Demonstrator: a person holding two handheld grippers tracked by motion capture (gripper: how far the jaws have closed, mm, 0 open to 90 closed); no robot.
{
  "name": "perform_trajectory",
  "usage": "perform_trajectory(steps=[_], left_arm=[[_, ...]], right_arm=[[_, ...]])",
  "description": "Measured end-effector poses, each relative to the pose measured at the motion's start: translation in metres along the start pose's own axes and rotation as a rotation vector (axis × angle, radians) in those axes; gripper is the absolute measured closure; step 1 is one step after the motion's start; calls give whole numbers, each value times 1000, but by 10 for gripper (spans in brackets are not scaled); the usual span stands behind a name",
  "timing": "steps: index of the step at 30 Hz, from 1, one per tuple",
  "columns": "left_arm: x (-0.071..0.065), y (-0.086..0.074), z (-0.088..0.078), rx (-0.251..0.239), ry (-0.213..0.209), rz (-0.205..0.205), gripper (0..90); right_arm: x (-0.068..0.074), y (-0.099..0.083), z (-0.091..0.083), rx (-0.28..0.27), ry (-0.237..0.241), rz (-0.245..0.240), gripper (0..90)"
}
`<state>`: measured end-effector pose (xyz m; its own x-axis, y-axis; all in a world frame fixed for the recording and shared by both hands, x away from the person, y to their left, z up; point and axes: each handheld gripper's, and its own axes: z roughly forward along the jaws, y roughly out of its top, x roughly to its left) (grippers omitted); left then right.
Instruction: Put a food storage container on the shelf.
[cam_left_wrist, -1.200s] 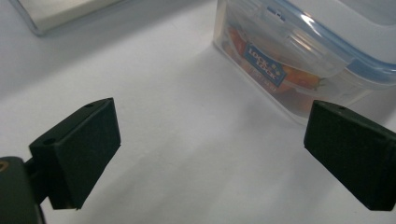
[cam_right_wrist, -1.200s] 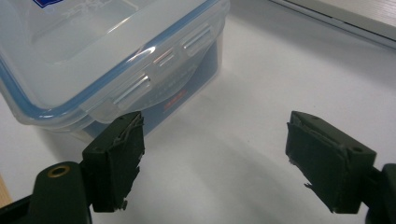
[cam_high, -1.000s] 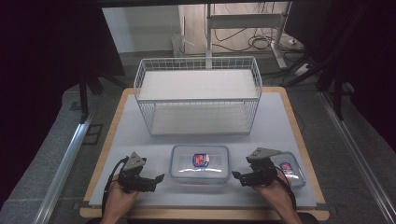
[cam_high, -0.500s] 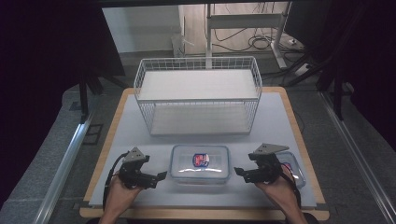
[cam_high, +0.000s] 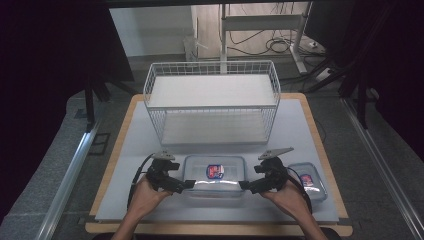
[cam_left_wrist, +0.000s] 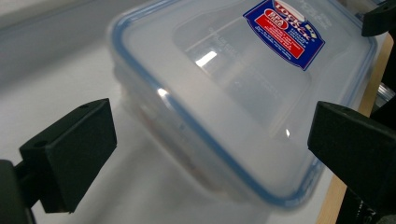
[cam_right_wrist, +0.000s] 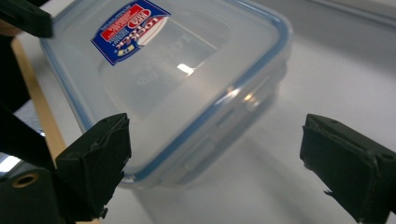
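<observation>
A large clear food container (cam_high: 215, 175) with a blue-rimmed lid and a red and blue sticker rests on the white mat near the table's front edge. My left gripper (cam_high: 186, 185) is at its left end and my right gripper (cam_high: 246, 185) at its right end, both pointing inward. In the left gripper view the container (cam_left_wrist: 224, 93) has its end between the wide-apart jaws of the left gripper (cam_left_wrist: 210, 158), with no pad touching it. The right gripper (cam_right_wrist: 215, 172) has just been opening its jaws; the container's (cam_right_wrist: 177, 79) latched end lies between them, untouched.
A smaller lidded container (cam_high: 306, 179) lies just right of my right hand. A white wire basket (cam_high: 212, 100) stands across the middle of the mat behind the container. The wooden table edge (cam_high: 215, 230) runs close in front of the hands.
Both hands have moved inward toward the large container, the left to the right and the right to the left. Their jaw tips now reach its two ends. The container has not moved.
</observation>
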<state>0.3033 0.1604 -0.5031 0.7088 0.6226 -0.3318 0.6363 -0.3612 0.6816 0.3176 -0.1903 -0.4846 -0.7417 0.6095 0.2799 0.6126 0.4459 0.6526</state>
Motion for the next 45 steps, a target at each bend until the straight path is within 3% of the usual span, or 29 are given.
perform_trajectory(steps=[6,7,10,14,17,20,22,23,25,28,29,34,41,45], left_arm=[[5,0,10,18,-86,-57,0],[4,0,10,21,-87,-59,0],[3,0,10,31,-85,-57,0],[-3,0,5,32,-55,-36,20],[-7,-4,-2,12,-36,-7,73],[-10,-12,-9,-34,-45,-26,148],[-12,-17,-13,-45,-48,-30,218],[-13,-19,-14,-49,-47,-30,218],[-17,-24,-17,-63,-44,-44,261],[-17,-26,-20,-79,-50,-64,297],[-15,-27,-22,-91,-63,-81,354],[-3,-33,-24,-135,-138,-161,423],[4,-34,-20,-141,-172,-199,415],[4,-33,-17,-129,-175,-207,353]], right_arm=[[-3,6,15,39,106,54,75],[-6,6,21,59,162,95,70],[-7,6,24,59,173,114,66],[-5,4,18,41,166,120,144],[-2,1,12,25,160,109,201],[2,-3,7,15,152,100,244],[3,-10,1,-15,170,113,332],[3,-10,1,-15,170,113,332],[1,-14,-4,-46,186,141,391],[3,-15,-6,-50,182,136,407],[4,-16,-7,-54,181,138,425],[3,-18,-8,-66,188,155,434],[1,-18,-6,-75,198,181,431],[1,-18,-6,-74,199,174,431]])
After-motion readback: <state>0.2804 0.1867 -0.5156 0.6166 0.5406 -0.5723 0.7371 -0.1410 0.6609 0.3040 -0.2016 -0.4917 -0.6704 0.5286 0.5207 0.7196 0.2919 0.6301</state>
